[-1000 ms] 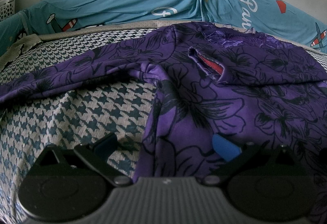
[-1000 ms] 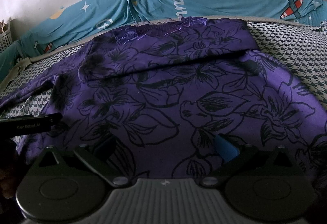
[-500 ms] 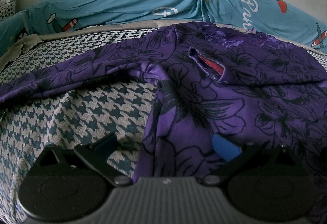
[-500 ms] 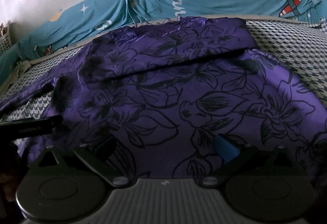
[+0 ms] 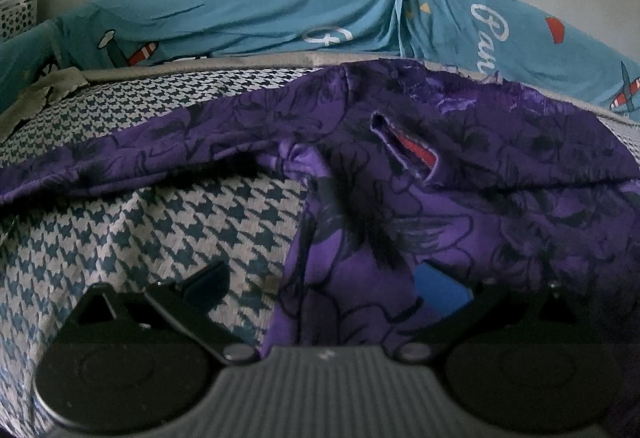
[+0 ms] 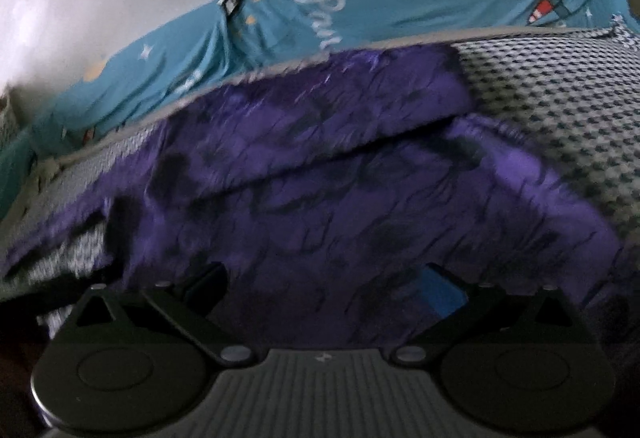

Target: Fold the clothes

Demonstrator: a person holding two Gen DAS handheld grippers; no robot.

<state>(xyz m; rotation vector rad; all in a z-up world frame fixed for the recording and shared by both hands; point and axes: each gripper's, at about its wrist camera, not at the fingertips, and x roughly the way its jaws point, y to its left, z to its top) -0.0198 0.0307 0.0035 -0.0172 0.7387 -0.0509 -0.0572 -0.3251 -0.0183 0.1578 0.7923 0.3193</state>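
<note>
The purple garment (image 5: 460,206) lies spread on the houndstooth cover (image 5: 132,222) of a bed, its far edge next to the blue sheet (image 5: 248,18) along the wall.

The left wrist view is sharp. It shows a long sleeve (image 5: 140,158) stretched to the left over the cover, and a small slit (image 5: 408,148) with red inside near the top of the garment. At the far left edge stands a white basket (image 5: 18,8); something pale sticks out of its top, but I cannot tell what it is. The left gripper (image 5: 324,286) has its fingers wide apart and holds nothing. Its left finger is over the cover, its right finger with the blue pad (image 5: 440,290) is over the garment's side edge.

The right wrist view is blurred. It shows what the left one does not: the right side of the garment (image 6: 360,198), with a flap (image 6: 340,106) folded across the top, and bare cover (image 6: 560,98) to the right. The right gripper (image 6: 324,286) is also spread apart and empty, both fingers above the purple cloth.
</note>
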